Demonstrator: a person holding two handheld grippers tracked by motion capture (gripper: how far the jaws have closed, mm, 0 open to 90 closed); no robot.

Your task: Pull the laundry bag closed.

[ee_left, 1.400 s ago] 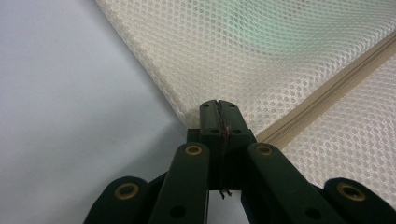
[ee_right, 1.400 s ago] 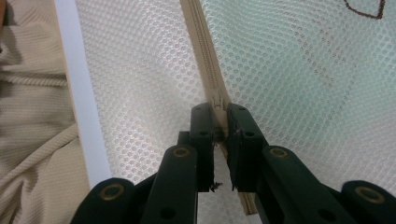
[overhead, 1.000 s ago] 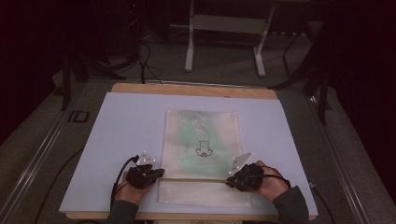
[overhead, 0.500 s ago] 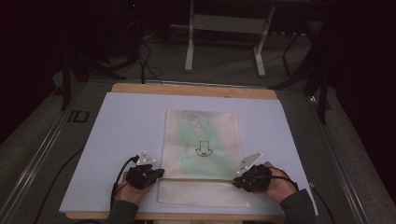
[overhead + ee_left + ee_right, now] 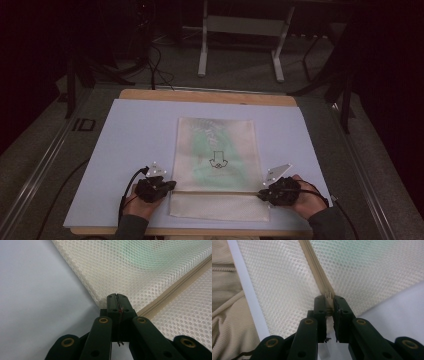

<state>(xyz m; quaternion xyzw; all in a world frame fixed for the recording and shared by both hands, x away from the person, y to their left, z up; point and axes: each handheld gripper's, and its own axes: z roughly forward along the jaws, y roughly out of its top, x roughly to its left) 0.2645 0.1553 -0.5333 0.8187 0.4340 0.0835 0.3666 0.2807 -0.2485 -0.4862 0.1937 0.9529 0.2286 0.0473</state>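
A cream mesh bag point(image 5: 216, 150) lies flat on the white board, with something pale green showing through it and a small black print point(image 5: 218, 161) on it. A zipper point(image 5: 215, 191) crosses the bag near its front end. My left gripper point(image 5: 172, 186) is shut at the bag's left edge, by the zipper's end point(image 5: 172, 291), pinching the mesh edge point(image 5: 105, 298). My right gripper point(image 5: 261, 194) is at the bag's right edge, and its jaws are shut on the zipper pull point(image 5: 327, 295) at the end of the zipper tape point(image 5: 317, 272).
The white board point(image 5: 125, 150) covers a wooden table point(image 5: 200, 94). A metal stand point(image 5: 240, 25) and cables point(image 5: 155, 60) are on the floor beyond. Beige ribbed clothing point(image 5: 224, 315) shows past the board's near edge. Bare board lies left and right of the bag.
My right gripper has moved right along the zipper line to the bag's right edge. The left gripper has stayed in place.
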